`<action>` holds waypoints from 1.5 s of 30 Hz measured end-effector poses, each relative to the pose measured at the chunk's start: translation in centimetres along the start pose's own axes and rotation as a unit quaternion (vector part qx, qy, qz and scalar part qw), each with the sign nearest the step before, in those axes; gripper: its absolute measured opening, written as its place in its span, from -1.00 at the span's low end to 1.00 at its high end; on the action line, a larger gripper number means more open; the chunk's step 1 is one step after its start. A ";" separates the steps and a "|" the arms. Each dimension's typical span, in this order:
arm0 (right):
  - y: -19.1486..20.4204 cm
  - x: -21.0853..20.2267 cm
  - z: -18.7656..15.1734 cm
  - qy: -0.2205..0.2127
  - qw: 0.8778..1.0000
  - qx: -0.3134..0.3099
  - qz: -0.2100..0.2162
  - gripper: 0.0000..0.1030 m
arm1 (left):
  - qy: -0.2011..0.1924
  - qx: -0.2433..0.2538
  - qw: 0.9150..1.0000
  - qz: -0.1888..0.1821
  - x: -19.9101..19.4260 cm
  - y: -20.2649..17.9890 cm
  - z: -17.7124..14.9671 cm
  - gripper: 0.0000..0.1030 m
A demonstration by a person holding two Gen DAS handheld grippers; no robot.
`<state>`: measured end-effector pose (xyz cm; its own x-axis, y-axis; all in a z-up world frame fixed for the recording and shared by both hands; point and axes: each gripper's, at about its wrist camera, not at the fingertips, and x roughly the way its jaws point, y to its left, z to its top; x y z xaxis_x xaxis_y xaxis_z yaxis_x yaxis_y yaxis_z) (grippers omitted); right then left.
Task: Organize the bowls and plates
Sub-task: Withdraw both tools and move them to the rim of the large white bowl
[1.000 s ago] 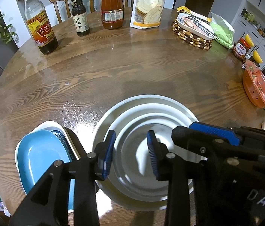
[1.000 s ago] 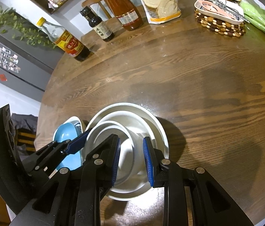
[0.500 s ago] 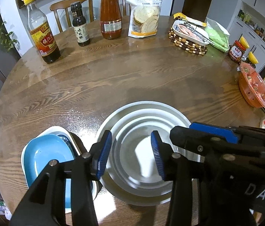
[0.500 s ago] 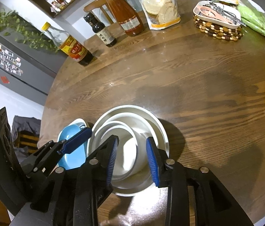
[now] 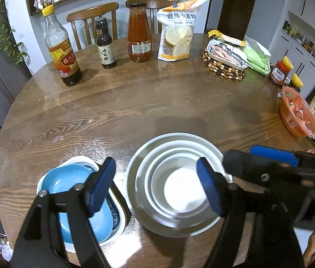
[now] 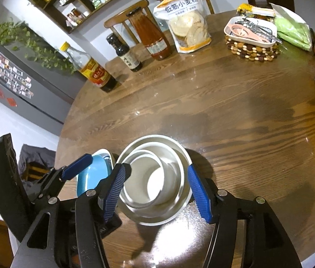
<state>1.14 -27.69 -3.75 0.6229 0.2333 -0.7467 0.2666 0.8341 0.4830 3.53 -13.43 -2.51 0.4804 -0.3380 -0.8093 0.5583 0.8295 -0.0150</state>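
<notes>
A stack of white plates and bowls (image 5: 175, 185) sits nested on the round wooden table (image 5: 157, 111) near its front edge; it also shows in the right wrist view (image 6: 155, 183). To its left a blue dish (image 5: 68, 185) lies in a white rectangular dish (image 5: 117, 221); the blue dish shows in the right wrist view (image 6: 92, 176) too. My left gripper (image 5: 157, 187) is open and empty, raised above the stack. My right gripper (image 6: 155, 192) is open and empty, also above the stack, beside the left one.
At the table's far side stand a vinegar bottle (image 5: 61, 51), a small dark sauce bottle (image 5: 105, 44), a red sauce jar (image 5: 138, 33) and a flour bag (image 5: 177, 33). A tray on a beaded mat (image 5: 226, 60), a green bag (image 5: 258, 55) and an orange bowl (image 5: 298, 114) are at right.
Both grippers have opened wide and lifted back from the white stack. The view has tilted up, so more of the far table and the chairs shows.
</notes>
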 end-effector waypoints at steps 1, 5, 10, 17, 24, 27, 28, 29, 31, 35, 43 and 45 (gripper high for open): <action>-0.2 -0.2 -0.1 -0.002 1.000 0.003 0.002 0.27 | -0.001 -0.001 1.000 0.001 -0.1 0.1 0.0 0.51; -1.1 -0.8 -0.1 -0.010 1.000 0.019 0.007 0.39 | -0.002 -0.006 1.000 0.004 -0.6 0.5 -0.1 0.62; -1.8 -1.4 -0.5 -0.014 0.999 0.031 0.012 0.39 | -0.003 -0.011 1.000 0.008 -1.0 1.1 -0.2 0.66; -2.5 -1.5 -1.2 -0.007 0.999 0.034 0.012 0.40 | 0.004 -0.019 1.000 0.012 -1.3 1.7 -0.6 0.74; -3.3 -0.9 -1.9 0.002 0.999 0.042 0.013 0.40 | 0.015 -0.043 0.999 0.010 -1.5 3.9 -1.2 0.87; -3.9 -0.7 -2.1 0.002 0.999 0.052 0.015 0.40 | 0.021 -0.070 0.997 0.005 -1.7 5.7 -1.2 0.87; -4.1 -0.6 -2.1 0.002 0.998 0.055 0.014 0.40 | 0.028 -0.086 0.996 -0.005 -1.6 6.7 -1.2 0.87; -4.4 -0.4 -2.2 0.005 0.998 0.059 0.014 0.40 | 0.033 -0.096 0.995 -0.013 -1.6 7.2 -1.2 0.87; -4.8 0.1 -2.4 0.010 0.998 0.066 0.015 0.40 | 0.044 -0.113 0.992 -0.020 -1.4 8.3 -1.2 0.87; -5.6 0.9 -2.7 0.020 0.997 0.078 0.017 0.40 | 0.069 -0.125 0.989 -0.024 -0.5 9.2 -1.3 0.86; -6.8 2.0 -3.1 0.028 0.994 0.098 0.026 0.40 | 0.084 -0.108 0.990 -0.034 0.5 8.3 -0.9 0.76; -7.0 2.2 -3.2 0.028 0.994 0.101 0.031 0.40 | 0.089 -0.102 0.990 -0.030 1.1 8.2 -0.8 0.71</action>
<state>-1.70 -31.36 -10.23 0.6020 0.3140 -0.7341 0.3746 0.7009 0.6070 8.12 -6.63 -4.00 0.3134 -0.3207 -0.8938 0.4248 0.8892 -0.1700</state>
